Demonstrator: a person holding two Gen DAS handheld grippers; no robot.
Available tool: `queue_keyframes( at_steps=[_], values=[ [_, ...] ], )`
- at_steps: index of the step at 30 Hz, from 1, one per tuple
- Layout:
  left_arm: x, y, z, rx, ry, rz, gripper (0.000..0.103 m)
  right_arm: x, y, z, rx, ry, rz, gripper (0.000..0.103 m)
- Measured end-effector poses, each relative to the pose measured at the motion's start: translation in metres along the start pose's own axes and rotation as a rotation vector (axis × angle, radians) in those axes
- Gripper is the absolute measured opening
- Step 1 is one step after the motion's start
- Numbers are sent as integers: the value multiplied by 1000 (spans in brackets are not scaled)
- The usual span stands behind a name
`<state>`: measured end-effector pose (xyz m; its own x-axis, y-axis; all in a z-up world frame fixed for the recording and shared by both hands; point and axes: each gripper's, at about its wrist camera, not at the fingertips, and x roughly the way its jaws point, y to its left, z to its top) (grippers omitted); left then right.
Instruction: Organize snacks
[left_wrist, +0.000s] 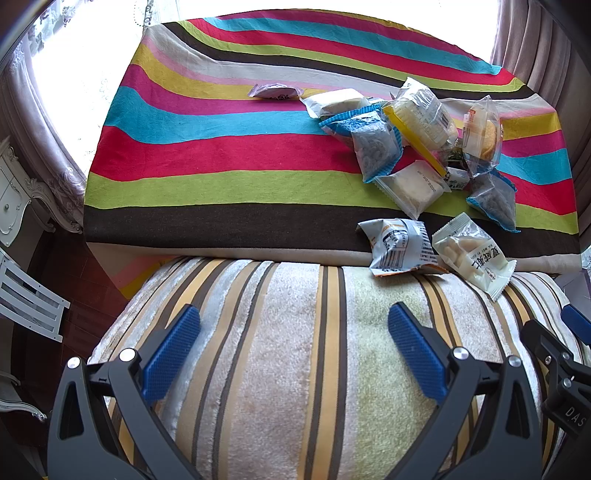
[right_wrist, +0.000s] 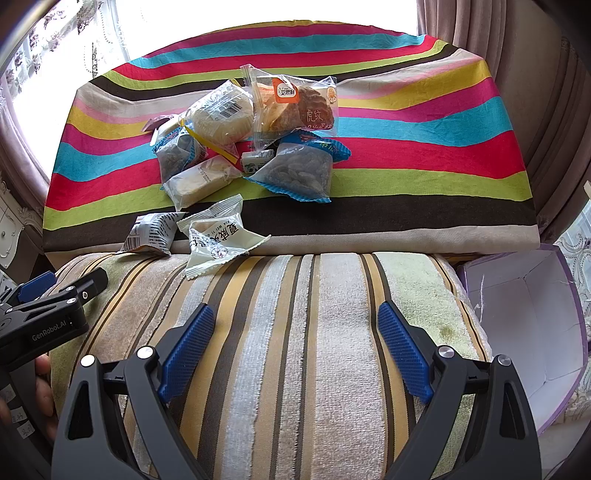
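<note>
- Right wrist view: I am seeing the purple box (right_wrist: 524, 325) sitting empty beside the cushion (right_wrist: 295, 332).
- Snack packets (right_wrist: 236, 147) are lying piled on the striped cloth (right_wrist: 424, 155).
- Both my left gripper (left_wrist: 295, 350) and right gripper (right_wrist: 295, 343) are hovering with jaws released, holding nothing.

My left tongs (left_wrist: 293, 349) and right tongs (right_wrist: 295, 345) both over the plush cushion (right_wrist: 280, 332), snack pile (right_wrist: 251, 140) ahead on the striped cloth (right_wrist: 424, 155), two packets (right_wrist: 218, 236) at its near edge, open box (right_wrist: 524, 317) right of my right tongs, lone packet (left_wrist: 275, 91) far ahead of my left.
</note>
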<state>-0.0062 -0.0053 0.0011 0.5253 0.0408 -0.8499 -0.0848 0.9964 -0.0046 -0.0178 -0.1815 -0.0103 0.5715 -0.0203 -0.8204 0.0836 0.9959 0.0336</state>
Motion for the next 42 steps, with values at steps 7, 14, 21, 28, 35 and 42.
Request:
queue_keyframes(
  at_steps=[7,14,21,28,35,42],
  values=[
    [0,-1,0,0,0,2,102,0,0,0,0,0,0,88],
    [0,-1,0,0,-1,3,102,0,0,0,0,-1,0,88],
    [-1,-2,0,0,-1,3,102,0,0,0,0,-1,0,88],
    [-1,-3,0,1,-1,4,102,0,0,0,-1,0,-2,87],
    [-1,-3,-1,1,-1,4,102,0,1,0,-2,1,-3,88],
    [-1,4,3,-51,16,-23,102,4,0,2,2,24,13,88]
  ],
)
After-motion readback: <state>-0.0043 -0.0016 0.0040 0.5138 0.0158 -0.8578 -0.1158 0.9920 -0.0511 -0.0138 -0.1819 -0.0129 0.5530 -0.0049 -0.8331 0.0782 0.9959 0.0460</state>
